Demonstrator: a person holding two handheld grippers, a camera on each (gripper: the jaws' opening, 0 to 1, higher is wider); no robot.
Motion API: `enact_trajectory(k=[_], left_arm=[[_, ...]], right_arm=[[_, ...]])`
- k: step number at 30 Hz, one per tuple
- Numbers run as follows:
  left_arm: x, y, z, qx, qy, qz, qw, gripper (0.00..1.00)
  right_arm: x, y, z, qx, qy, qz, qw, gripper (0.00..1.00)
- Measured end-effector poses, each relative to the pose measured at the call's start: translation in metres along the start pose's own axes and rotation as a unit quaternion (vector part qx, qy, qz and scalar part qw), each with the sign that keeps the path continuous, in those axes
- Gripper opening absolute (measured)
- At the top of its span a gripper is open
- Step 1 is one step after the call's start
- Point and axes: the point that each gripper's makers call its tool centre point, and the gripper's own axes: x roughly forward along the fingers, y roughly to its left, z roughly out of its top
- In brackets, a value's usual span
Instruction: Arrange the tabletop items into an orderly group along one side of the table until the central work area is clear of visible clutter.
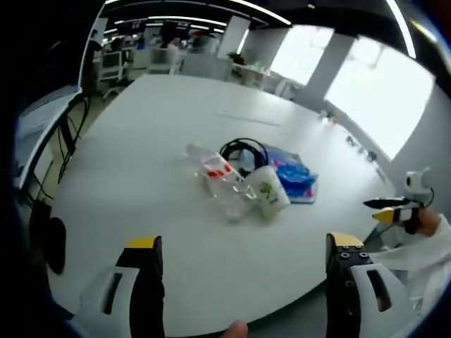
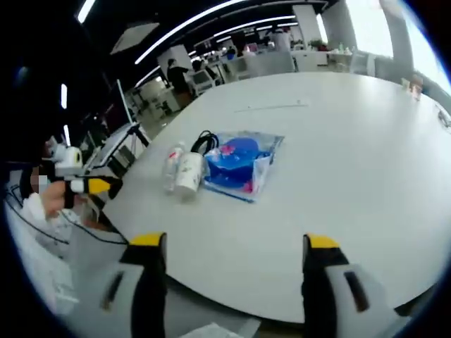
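Near the middle of the white tabletop [image 1: 176,141] a light, slippery plastic bottle [image 1: 220,179], paper cup [image 1: 269,190] and soft blue bag [image 2: 239,162] lie clustered, best gripped mid-body, while both grippers [image 1: 239,253] [image 2: 236,243] hover apart, empty.

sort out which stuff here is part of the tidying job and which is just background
For the job: plastic bottle, paper cup, black cable, blue bag, all bunched mid-table; left gripper and right gripper, both open.

Just around: white table itself, office desks and windows behind.
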Motion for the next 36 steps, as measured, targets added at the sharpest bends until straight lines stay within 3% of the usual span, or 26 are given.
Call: enact_trajectory(k=[10, 36], left_arm=[[0.0025, -0.0064, -0.0012, -0.011, 0.0, -0.004, 0.9999, 0.92], [0.0069, -0.001, -0.0031, -0.021, 0.009, -0.013, 0.9997, 0.89]], right_arm=[[0.0017, 0.0021, -0.0039, 0.003, 0.006, 0.006, 1.0, 0.76], [-0.0001, 0.0017, -0.0038, 0.03, -0.006, 0.005, 0.9995, 0.73]])
